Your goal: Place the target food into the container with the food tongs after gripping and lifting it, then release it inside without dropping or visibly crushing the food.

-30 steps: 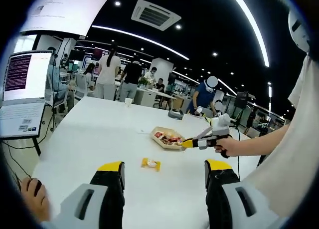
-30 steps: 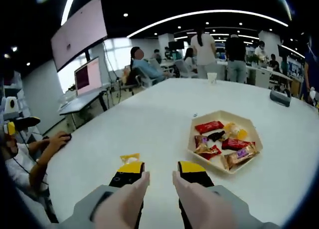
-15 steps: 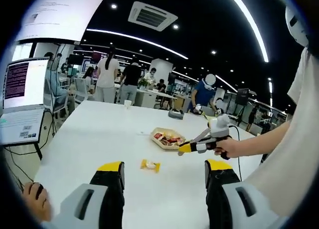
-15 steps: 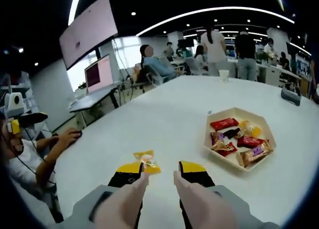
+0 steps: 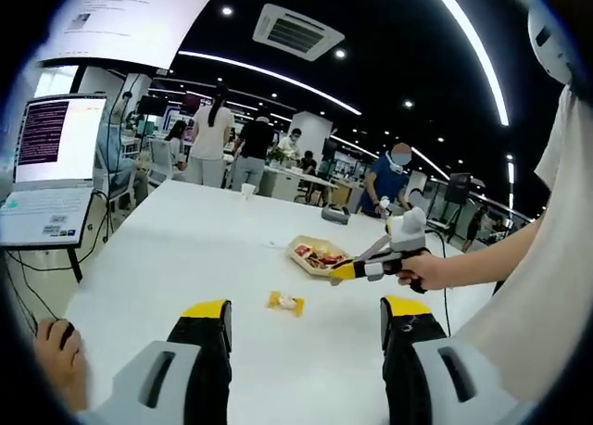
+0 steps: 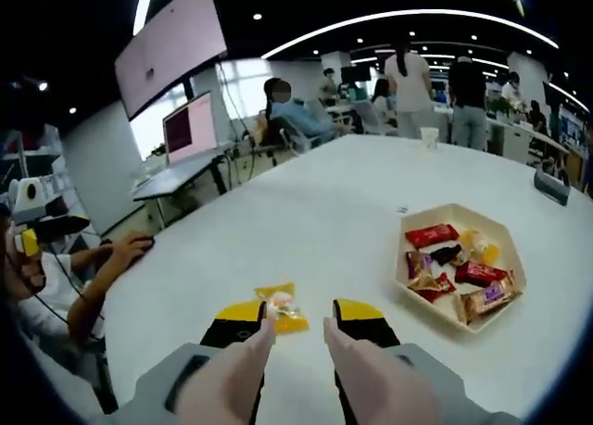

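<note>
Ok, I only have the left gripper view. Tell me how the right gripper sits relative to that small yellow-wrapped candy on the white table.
Observer: In the right gripper view, the yellow-wrapped candy lies just past the right gripper's tips, nearer the jaw on that view's left.
Operator: Give me the jaw state.
Observer: Its jaws stand apart, with nothing between them.
Operator: Now list the tray contents.
Observer: The beige hexagonal tray holds several wrapped snacks, among them a red bar and a brown bar.
</note>
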`<state>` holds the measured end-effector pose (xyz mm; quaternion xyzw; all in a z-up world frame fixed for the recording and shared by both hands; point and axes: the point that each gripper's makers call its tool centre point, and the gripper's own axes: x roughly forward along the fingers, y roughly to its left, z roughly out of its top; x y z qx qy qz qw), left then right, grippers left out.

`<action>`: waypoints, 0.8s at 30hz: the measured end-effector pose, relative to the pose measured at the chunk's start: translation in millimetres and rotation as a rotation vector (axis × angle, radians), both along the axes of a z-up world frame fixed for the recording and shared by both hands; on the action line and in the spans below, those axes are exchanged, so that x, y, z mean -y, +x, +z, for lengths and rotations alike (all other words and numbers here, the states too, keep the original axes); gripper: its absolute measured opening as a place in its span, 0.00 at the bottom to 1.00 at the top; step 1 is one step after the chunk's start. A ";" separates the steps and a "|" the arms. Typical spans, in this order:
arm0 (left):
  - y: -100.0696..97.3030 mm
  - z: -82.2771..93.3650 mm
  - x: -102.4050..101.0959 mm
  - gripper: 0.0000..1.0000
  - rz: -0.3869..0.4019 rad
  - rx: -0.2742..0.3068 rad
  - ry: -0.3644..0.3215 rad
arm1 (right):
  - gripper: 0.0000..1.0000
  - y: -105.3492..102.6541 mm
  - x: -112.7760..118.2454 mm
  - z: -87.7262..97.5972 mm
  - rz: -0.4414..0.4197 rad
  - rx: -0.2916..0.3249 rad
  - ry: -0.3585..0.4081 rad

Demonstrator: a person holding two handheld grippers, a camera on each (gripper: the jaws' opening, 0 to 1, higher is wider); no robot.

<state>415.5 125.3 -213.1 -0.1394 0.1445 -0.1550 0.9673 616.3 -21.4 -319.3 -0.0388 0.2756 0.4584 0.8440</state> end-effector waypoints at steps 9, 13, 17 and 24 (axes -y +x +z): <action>6.7 -2.5 -16.6 0.64 0.021 -0.001 0.001 | 0.27 1.2 -17.6 -6.8 0.035 -0.014 -0.009; 6.3 -2.9 -23.0 0.64 0.041 0.003 -0.008 | 0.27 5.9 -25.3 -7.5 0.043 -0.013 -0.010; 8.1 -1.3 -29.8 0.64 0.061 0.013 -0.048 | 0.27 9.3 -29.6 -8.2 0.039 -0.017 -0.008; 13.3 1.5 -39.3 0.64 0.075 0.013 -0.031 | 0.28 7.8 -34.1 -14.0 0.050 -0.019 -0.020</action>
